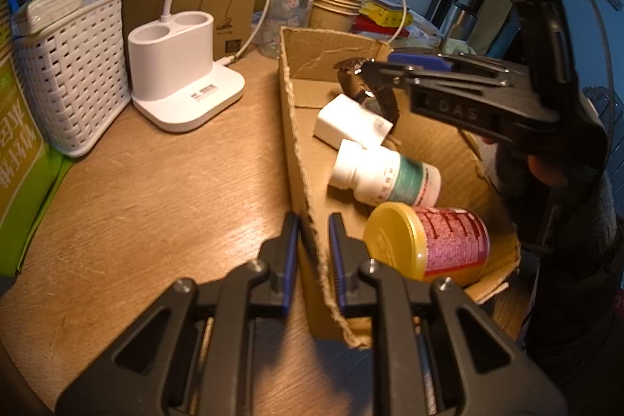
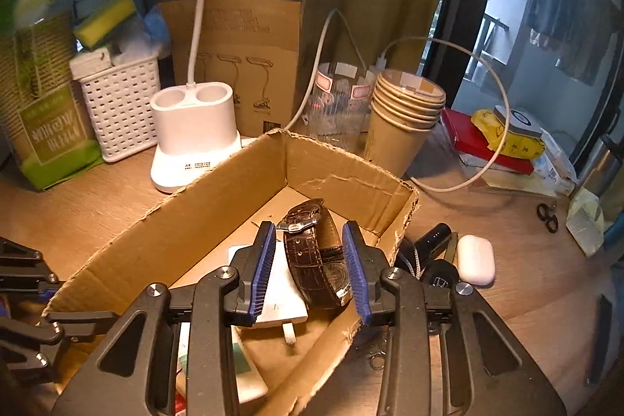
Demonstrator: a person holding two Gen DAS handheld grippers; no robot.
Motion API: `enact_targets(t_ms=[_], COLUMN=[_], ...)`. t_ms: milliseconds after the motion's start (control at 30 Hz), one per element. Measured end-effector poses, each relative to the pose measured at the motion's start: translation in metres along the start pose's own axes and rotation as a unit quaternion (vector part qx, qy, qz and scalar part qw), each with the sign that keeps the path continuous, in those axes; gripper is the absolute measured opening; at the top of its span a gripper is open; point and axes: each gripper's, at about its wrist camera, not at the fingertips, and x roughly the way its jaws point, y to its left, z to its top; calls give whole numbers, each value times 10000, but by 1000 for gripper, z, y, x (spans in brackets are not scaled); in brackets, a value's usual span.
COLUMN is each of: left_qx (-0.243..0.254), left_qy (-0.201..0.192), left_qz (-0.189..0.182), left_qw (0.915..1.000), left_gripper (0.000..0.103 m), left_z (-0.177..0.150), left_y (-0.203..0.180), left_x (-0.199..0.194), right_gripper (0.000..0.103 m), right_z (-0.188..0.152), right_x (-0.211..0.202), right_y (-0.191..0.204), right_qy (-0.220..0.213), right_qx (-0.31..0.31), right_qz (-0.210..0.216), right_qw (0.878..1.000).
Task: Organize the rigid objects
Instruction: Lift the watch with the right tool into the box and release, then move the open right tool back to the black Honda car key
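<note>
Left tool (image 1: 314, 244) clamped on box (image 1: 300, 127) wall; right tool (image 2: 312, 269) open around watch (image 2: 312, 252), just dropped in. Next: earbud case (image 2: 475, 259) on desk (image 2: 526, 279).

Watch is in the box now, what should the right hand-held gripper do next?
Probably lift the right hand-held gripper straight up and clear. The watch lies inside the cardboard box on the white charger, and the blue pads no longer press it. The earbud case and car key wait outside.
</note>
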Motion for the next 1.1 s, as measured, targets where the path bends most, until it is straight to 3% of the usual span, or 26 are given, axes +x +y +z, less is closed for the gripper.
enact_targets(t_ms=[200, 367, 600, 733, 867, 933, 967, 1100], left_qx=[0, 4, 5, -27, -30, -30, -31, -29], left_qy=[-1, 0, 0, 17, 15, 13, 14, 11], left_qz=[0, -7, -22, -37, -37, -36, -38, -37], left_qw=[10000, 10000, 10000, 10000, 10000, 10000, 10000, 10000], left_gripper=[17, 17, 18, 18, 18, 18, 18, 18], left_z=[0, 0, 0, 1, 1, 1, 1, 1], left_y=[0, 0, -1, 1, 2, 2, 2, 3], left_x=[0, 0, -1, 0, 0, 0, 0, 0], right_gripper=[47, 48, 48, 48, 55, 60, 68, 69], right_z=[-2, -6, -9, -8, -9, -11, -12, -16], right_x=[-14, 2, 26, 13, -16, -33, -41, -53], right_y=[-6, -7, 15, 8, -3, -11, -17, -45], right_qy=[-142, 79, 287, 143, -300, -537, -644, -747], right_qx=[148, 53, -615, -324, -2, 154, 254, 671], right_qz=[139, -218, -733, -343, -216, -265, -378, -591], right_qw=[9997, 9997, 9950, 9988, 9993, 9981, 9969, 9932])
